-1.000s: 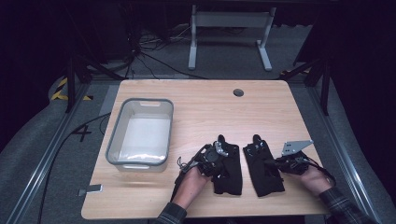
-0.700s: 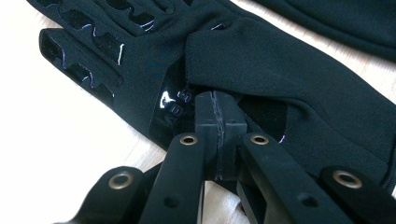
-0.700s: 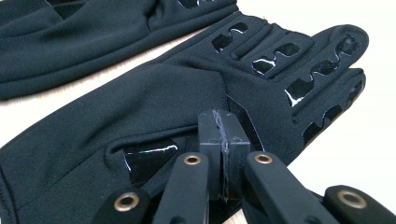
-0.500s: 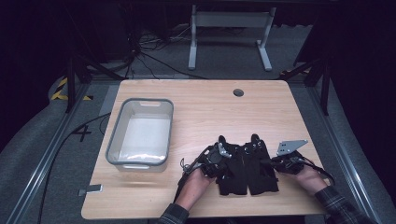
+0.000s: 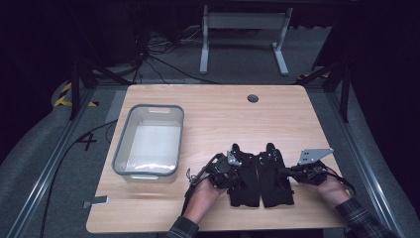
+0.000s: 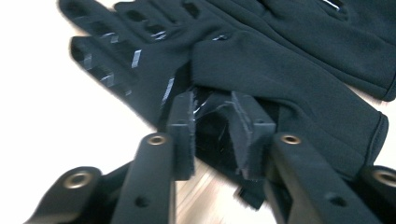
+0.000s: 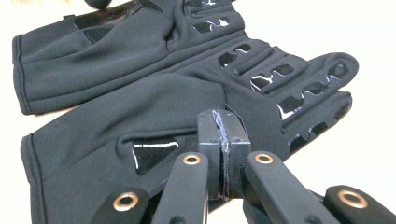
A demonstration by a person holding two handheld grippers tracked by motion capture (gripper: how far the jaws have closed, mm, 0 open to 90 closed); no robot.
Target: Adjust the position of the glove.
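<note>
Left gripper view | left tongs (image 6: 212, 135) just opening, glove (image 6: 280, 79) between | right tongs (image 7: 222, 154) clenched, pinched fabric hidden

My left gripper (image 5: 236, 171) has just been opening its jaws, now slightly parted; my right gripper (image 5: 282, 172) has its jaws pressed together, both forearms low.

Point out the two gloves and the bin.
Left glove (image 5: 243, 182), high view, on its palm.
Right glove (image 5: 275, 184), high view, on its palm.
Bin (image 5: 119, 150), high view, on its left rim.
</note>
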